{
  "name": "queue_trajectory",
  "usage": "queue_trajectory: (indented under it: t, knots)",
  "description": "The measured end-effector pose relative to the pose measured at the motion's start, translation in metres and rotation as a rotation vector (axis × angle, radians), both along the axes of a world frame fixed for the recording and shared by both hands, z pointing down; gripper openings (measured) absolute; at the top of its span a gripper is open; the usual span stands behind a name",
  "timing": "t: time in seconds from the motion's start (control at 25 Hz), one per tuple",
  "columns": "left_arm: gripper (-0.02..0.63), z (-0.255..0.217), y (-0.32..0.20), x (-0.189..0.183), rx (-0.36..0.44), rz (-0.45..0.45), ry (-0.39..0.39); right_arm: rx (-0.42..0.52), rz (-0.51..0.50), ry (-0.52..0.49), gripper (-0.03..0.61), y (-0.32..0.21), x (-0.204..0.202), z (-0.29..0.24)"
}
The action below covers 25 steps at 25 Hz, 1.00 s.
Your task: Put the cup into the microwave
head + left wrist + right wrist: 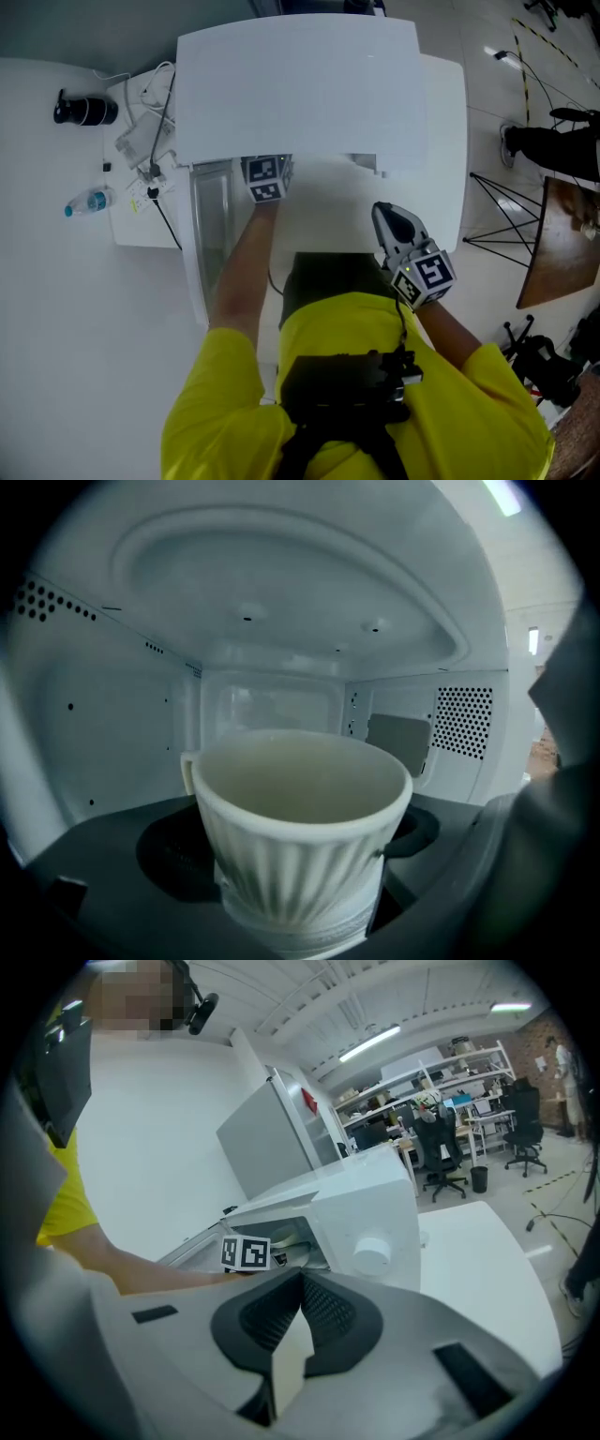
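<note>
White surfaces fill the head view, a small bottle (89, 201) lying at far left. On the counter (445, 141) at upper centre stands the white microwave (300, 84), its door (211, 220) swung open. Left of centre, the left hand-held gripper (266, 180) reaches into the cavity, jaws clamped wide around the ribbed white cup (300, 827), which is inside the oven. At right, the right hand-held gripper (386, 220) hangs before the oven, jaws pressed together, nothing between them.

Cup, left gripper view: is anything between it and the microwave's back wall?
No. In the left gripper view only bare space shows behind the cup up to the microwave's back wall; the floor just behind it is hidden.
</note>
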<state>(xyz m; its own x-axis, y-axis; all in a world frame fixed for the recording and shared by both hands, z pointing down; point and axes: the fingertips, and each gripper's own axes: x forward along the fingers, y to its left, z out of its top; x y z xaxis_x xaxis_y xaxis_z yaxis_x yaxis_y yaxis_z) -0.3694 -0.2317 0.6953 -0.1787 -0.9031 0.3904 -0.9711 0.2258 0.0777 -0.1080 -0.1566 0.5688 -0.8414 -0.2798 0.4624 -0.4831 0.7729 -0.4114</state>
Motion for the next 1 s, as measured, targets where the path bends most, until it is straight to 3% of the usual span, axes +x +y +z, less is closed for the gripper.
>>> queue_trajectory:
  t: [0.32, 0.48, 0.64, 0.76, 0.88, 1.0]
  knots:
    - [0.479, -0.011, -0.005, -0.010, 0.017, -0.040, 0.010, -0.004, 0.018, 0.007, 0.005, 0.000, -0.008, -0.001]
    - [0.480, -0.011, 0.037, 0.001, -0.022, -0.110, 0.055, 0.003, 0.025, -0.018, 0.005, -0.003, -0.014, -0.013]
    - [0.450, -0.030, 0.097, 0.029, -0.026, -0.149, 0.148, 0.036, 0.021, -0.047, 0.005, -0.009, -0.017, -0.035]
    - [0.281, -0.069, 0.136, 0.047, 0.003, -0.171, 0.182, 0.077, 0.012, -0.075, 0.005, -0.016, -0.018, -0.056]
    - [0.137, -0.118, 0.158, 0.051, 0.043, -0.175, 0.149, 0.121, 0.008, -0.105, 0.005, -0.025, -0.023, -0.077]
    - [0.019, -0.157, 0.163, 0.050, 0.027, -0.156, 0.093, 0.163, 0.010, -0.137, 0.005, -0.031, -0.023, -0.098]
